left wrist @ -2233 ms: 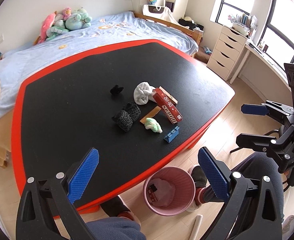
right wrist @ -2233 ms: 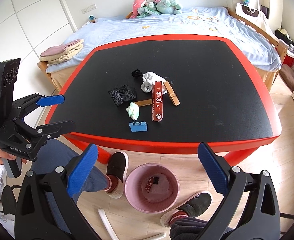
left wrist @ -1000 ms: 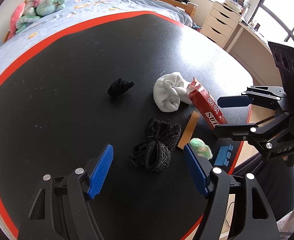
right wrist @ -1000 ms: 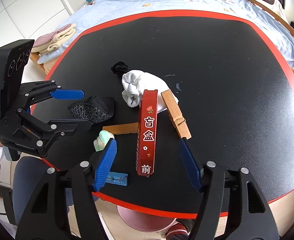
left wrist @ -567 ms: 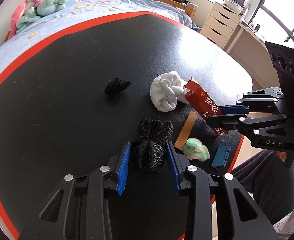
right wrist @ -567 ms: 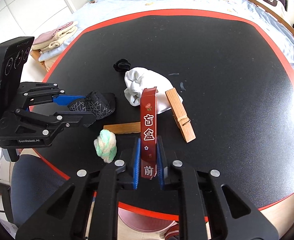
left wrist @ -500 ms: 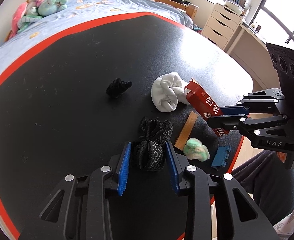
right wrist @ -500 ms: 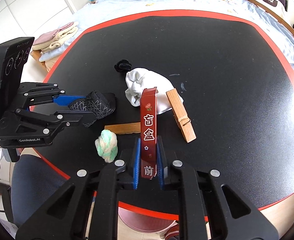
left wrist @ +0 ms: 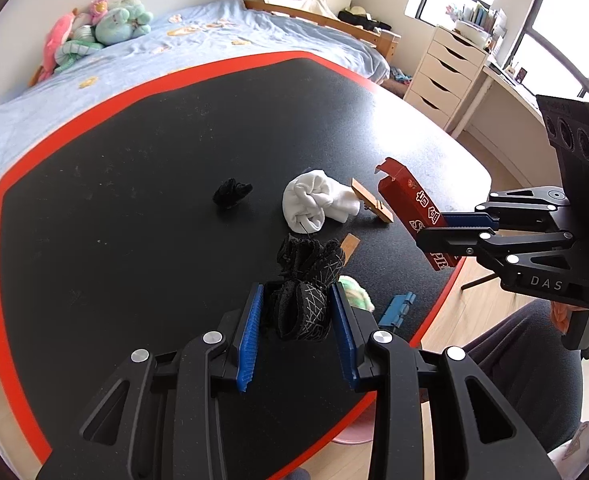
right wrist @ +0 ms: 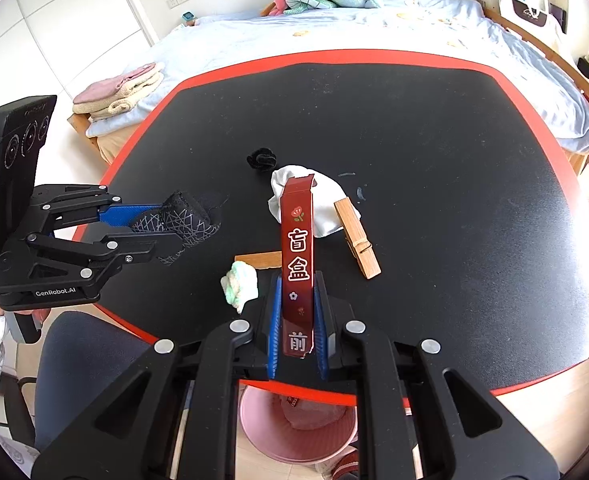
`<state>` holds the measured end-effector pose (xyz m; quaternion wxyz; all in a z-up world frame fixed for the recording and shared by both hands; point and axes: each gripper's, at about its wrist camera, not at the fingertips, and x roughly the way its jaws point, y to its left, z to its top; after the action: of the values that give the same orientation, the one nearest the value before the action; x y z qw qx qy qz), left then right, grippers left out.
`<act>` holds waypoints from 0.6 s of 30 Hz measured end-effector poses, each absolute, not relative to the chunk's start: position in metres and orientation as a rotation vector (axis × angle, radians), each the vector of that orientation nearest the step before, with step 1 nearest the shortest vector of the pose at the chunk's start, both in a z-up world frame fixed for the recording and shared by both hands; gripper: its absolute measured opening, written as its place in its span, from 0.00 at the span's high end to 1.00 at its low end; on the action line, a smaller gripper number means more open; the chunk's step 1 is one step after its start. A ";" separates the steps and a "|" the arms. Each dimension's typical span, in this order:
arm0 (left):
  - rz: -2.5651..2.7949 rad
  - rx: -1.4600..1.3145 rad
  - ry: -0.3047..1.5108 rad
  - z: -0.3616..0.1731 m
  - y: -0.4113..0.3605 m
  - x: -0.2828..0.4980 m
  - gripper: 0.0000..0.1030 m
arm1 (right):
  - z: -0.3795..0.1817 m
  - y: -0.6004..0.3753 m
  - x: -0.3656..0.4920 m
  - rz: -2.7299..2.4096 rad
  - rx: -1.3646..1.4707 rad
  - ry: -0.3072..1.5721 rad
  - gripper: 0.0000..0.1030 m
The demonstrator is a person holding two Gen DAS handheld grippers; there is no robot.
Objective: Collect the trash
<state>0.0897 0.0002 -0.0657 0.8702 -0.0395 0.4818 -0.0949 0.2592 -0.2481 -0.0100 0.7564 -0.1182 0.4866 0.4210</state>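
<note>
A black table [right wrist: 434,128] with a red rim carries scattered trash. A pink bin [right wrist: 294,432] stands below its near edge. The right gripper [right wrist: 297,322] clamps a long red box [right wrist: 297,248], lifted off the tabletop. The left gripper [left wrist: 299,320] squeezes 1 black patterned sock [left wrist: 304,308].

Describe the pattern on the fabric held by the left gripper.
Black fabric with thin white web-like lines, clearest in the left wrist view.

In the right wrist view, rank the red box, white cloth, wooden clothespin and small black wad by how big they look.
1. red box, though it is held nearest the camera, which inflates it
2. white cloth
3. wooden clothespin
4. small black wad, farthest away
</note>
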 end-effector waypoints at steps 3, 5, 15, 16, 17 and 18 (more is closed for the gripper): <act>-0.192 -0.084 0.992 -0.057 -0.007 0.079 0.68 | 0.003 -0.258 0.249 0.918 -0.254 1.040 0.86; -0.188 -0.081 0.982 -0.052 -0.012 0.071 0.68 | 0.010 -0.264 0.243 0.918 -0.252 1.030 0.86; -0.185 -0.090 0.942 -0.032 -0.038 0.033 0.68 | 0.040 -0.290 0.199 0.916 -0.258 0.983 0.86; -0.186 -0.089 0.940 -0.031 -0.041 0.029 0.68 | 0.042 -0.294 0.194 0.915 -0.259 0.979 0.86; -0.187 -0.087 0.938 -0.030 -0.044 0.026 0.68 | 0.044 -0.297 0.190 0.914 -0.259 0.975 0.86; -0.189 -0.085 0.936 -0.029 -0.047 0.022 0.68 | 0.046 -0.300 0.186 0.914 -0.258 0.972 0.86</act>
<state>0.0225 -0.0474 -0.0292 0.8874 -0.0410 0.4501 -0.0907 0.1856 -0.2998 0.0462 0.7777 -0.1194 0.4496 0.4228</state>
